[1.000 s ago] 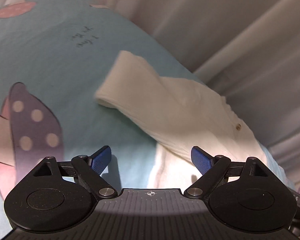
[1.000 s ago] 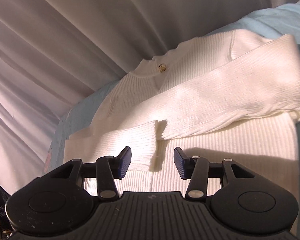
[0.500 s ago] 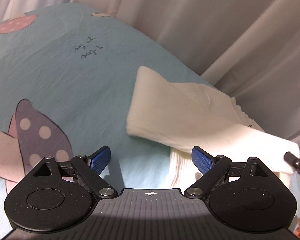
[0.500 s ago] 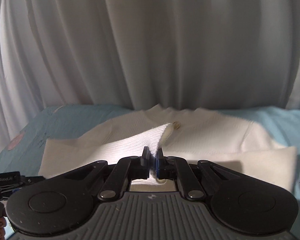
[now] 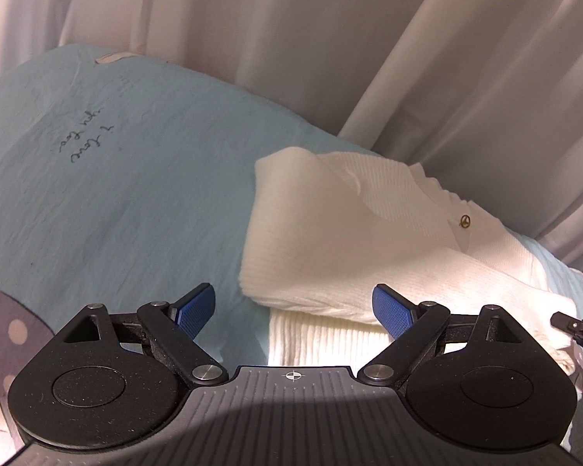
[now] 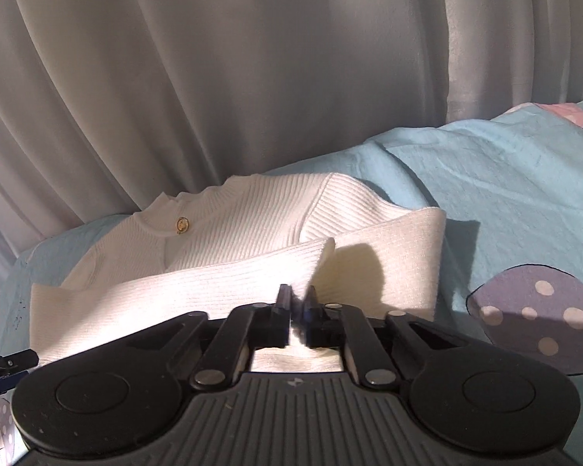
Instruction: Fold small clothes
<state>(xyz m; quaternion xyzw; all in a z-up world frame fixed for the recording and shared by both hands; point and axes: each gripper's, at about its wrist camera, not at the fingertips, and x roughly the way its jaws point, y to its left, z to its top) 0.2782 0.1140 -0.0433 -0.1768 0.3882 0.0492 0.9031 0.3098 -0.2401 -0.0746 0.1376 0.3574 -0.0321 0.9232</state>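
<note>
A small white ribbed sweater (image 5: 353, 248) with a gold button (image 5: 464, 221) lies on a light blue bedsheet (image 5: 116, 202), one sleeve folded across its front. My left gripper (image 5: 295, 308) is open and empty, just short of the sweater's near edge. My right gripper (image 6: 300, 299) is shut on the cuff of the other sleeve (image 6: 221, 283) and holds it over the sweater's body (image 6: 252, 217). The right gripper's tip shows at the right edge of the left wrist view (image 5: 575, 328).
White curtains (image 6: 252, 77) hang close behind the bed. The sheet (image 6: 505, 202) has a purple dotted cartoon print (image 6: 536, 318) to the right and handwriting print (image 5: 83, 143) to the left.
My right gripper closed on the sleeve cuff and carried it across the sweater. My left gripper stayed open and drew back a little as the view shifted.
</note>
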